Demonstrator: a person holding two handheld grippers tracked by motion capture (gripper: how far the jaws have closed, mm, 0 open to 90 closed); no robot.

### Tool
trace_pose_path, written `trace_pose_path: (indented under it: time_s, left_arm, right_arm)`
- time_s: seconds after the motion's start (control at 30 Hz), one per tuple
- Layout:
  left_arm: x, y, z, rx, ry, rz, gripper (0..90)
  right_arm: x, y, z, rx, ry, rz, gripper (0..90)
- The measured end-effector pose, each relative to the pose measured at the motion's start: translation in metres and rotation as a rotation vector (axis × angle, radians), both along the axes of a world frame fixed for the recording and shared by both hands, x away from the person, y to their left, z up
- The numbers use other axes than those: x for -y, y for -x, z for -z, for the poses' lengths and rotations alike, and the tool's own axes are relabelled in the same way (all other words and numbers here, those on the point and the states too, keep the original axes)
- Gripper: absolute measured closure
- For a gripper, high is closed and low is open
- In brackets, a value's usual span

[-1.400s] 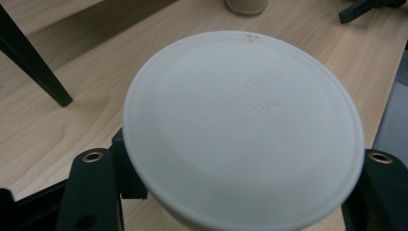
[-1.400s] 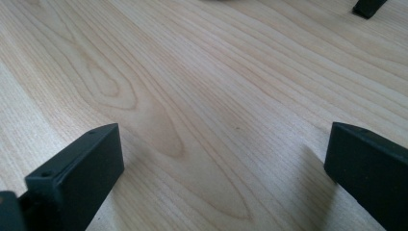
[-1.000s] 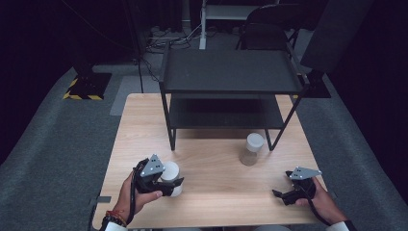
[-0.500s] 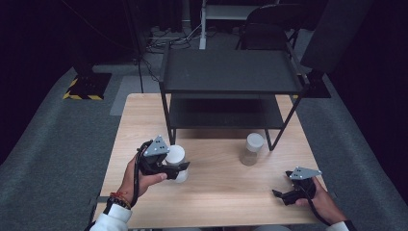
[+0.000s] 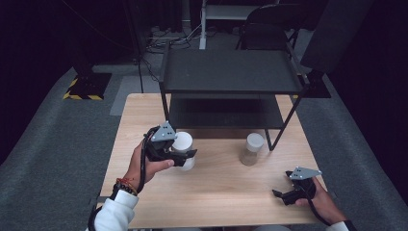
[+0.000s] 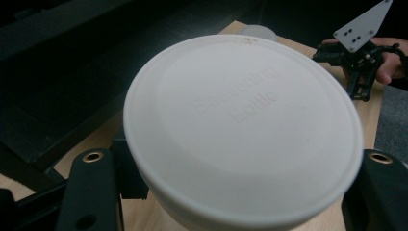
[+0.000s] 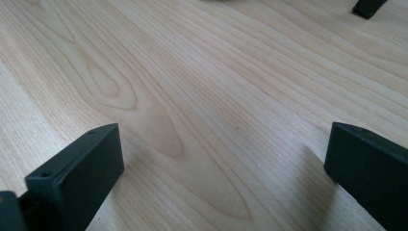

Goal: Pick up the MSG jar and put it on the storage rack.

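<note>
My left gripper point(image 5: 186, 155) is shut on a white-lidded seasoning bottle point(image 5: 183, 148) and holds it above the wooden table point(image 5: 216, 185), in front of the black shelf rack point(image 5: 231, 72). In the left gripper view the bottle's round white lid point(image 6: 243, 127) sits between the two black jaws. A second white-lidded bottle point(image 5: 252, 149) stands upright on the table near the rack's right front leg. My right gripper point(image 5: 280, 194) rests low at the table's front right corner, its jaws wide apart over bare wood point(image 7: 216, 110).
The two-tier black rack takes up the back half of the table; its lower shelf point(image 5: 221, 113) is bare. The rack's right front leg point(image 5: 281, 126) stands just right of the second bottle. A chair point(image 5: 269, 24) and cables lie on the floor beyond.
My left gripper has carried the bottle forward and up from the front left of the table toward the rack. The right gripper and the second bottle have stayed put.
</note>
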State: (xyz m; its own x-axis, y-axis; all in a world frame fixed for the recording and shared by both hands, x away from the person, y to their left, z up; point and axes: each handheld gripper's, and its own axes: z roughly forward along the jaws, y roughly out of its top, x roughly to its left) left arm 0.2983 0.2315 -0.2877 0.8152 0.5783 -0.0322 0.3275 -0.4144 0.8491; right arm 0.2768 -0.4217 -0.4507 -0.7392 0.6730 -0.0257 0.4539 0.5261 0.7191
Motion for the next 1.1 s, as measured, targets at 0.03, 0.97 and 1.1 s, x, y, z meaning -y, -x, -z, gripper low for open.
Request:
trace_pose_path:
  time_s: [0.03,0.97,1.1]
  left_arm:
    - [0.001,-0.002,-0.002,0.001,0.0,0.001,33.9]
    - [0.029,-0.034,-0.064,0.049,0.014,0.037,33.9]
    - [0.031,-0.037,-0.075,0.057,0.018,0.046,33.9]
  right_arm:
    - [0.0,0.0,0.0,0.0,0.0,0.0,0.0]
    - [0.0,0.0,0.0,0.0,0.0,0.003,0.0]
    - [0.0,0.0,0.0,0.0,-0.001,0.003,0.0]
